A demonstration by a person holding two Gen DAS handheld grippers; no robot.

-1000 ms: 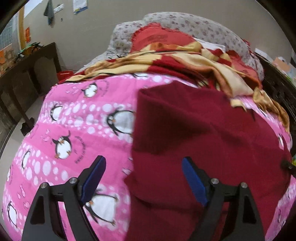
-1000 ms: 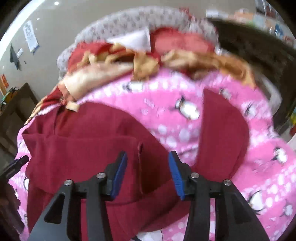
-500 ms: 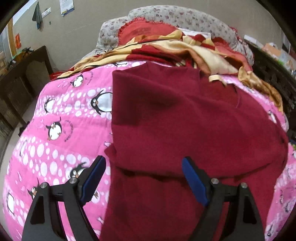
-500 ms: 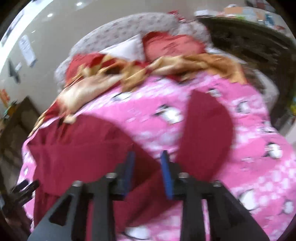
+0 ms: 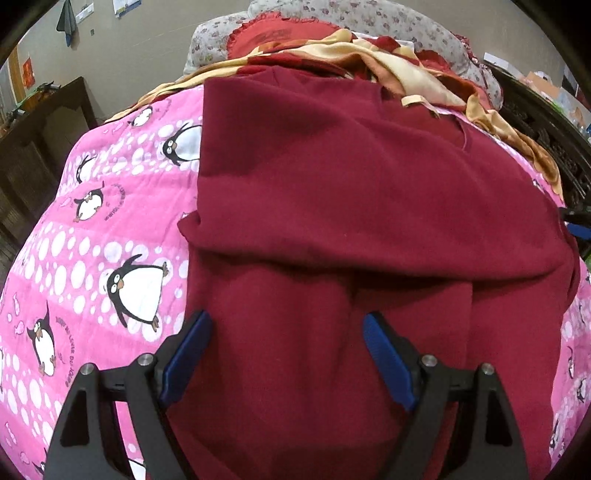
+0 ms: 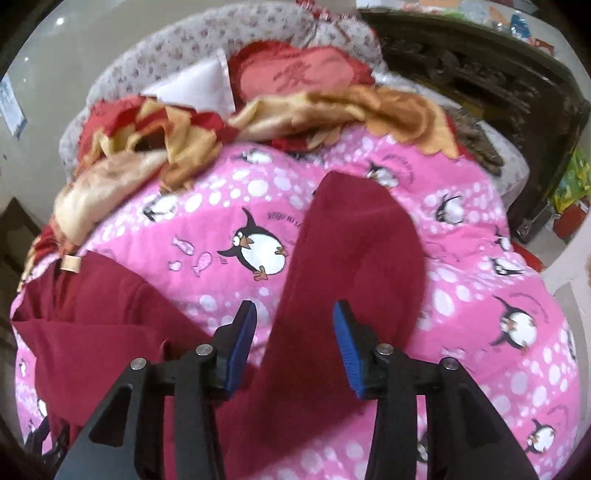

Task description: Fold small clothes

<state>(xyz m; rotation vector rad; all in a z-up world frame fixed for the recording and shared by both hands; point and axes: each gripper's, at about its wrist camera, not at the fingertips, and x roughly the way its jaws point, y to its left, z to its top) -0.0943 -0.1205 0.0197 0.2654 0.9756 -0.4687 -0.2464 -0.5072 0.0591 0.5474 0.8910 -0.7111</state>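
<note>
Pink quilt (image 5: 92,236) with penguins covers the bed and serves as the folding surface. At its far end lies a heap of red and yellow bedding (image 6: 155,147) against a flowered pillow (image 5: 388,18); none of that looks part of the job.

Dark red sweater (image 5: 351,192) lies spread on the quilt, most of it flat. One cross fold shows in the left wrist view: an upper layer laid over the lower part, its edge running side to side above the fingertips. One sleeve (image 6: 354,251) stands out alone over the quilt in the right wrist view, not yet brought in over the body.

Judgement: early to middle stage. Body partly doubled; sleeve, final halving and squaring up remain. Only this one garment is in work.

Left gripper (image 5: 284,354) hovers over the lower part of the sweater, jaws wide apart, nothing pinched between them.

Right gripper (image 6: 293,343) sits at the root of the sleeve, jaws opening. Sleeve cloth runs between the blue pads (image 6: 345,343), but they do not press on it.
</note>
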